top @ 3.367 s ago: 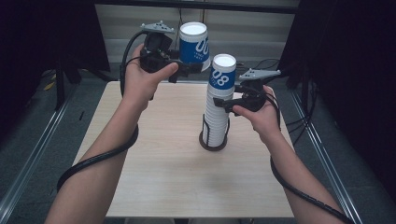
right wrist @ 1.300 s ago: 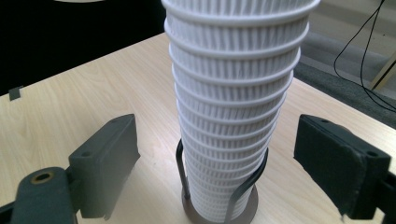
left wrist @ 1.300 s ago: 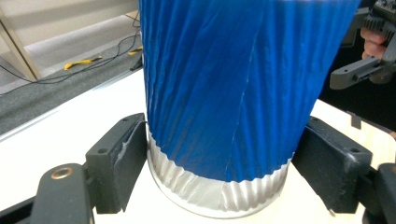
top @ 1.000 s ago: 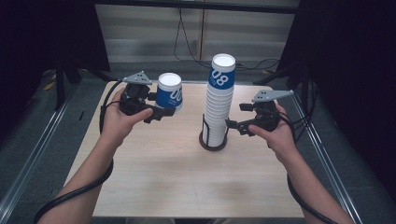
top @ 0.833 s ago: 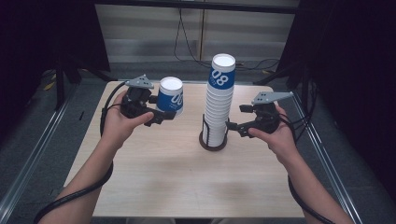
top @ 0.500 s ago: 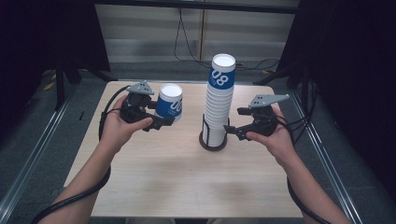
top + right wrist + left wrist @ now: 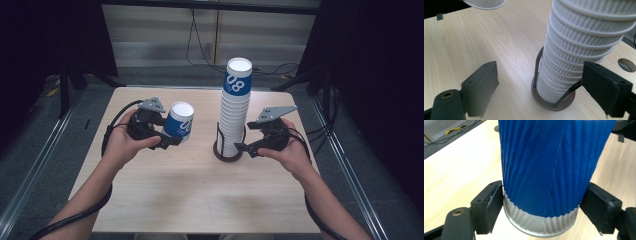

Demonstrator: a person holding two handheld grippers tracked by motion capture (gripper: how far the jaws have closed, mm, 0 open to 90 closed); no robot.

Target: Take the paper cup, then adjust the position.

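Note:
A blue paper cup (image 7: pixel 179 120) marked 08 is held upside down and tilted, left of the stack and low over the table. My left gripper (image 7: pixel 172 137) is shut on it. In the left gripper view its jaws press both sides of the cup (image 7: pixel 549 170) near its white rim. A tall stack of upturned white cups (image 7: pixel 234 110), topped by a blue one, stands in a dark wire holder (image 7: pixel 227 155). My right gripper (image 7: pixel 245 146) stands open just right of the holder's base. In the right gripper view, the stack (image 7: pixel 579 50) and the holder (image 7: pixel 554 105) lie ahead of its spread jaws.
The light wooden table (image 7: pixel 200 200) has bare room in front of both hands. A round hole (image 7: pixel 627 65) is cut in the tabletop beyond the stack. Metal rails (image 7: pixel 30 175) run along the floor at both sides. Cables trail from both grippers.
My left hand has come down toward the table with the blue cup still gripped. The right gripper has stayed by the holder.

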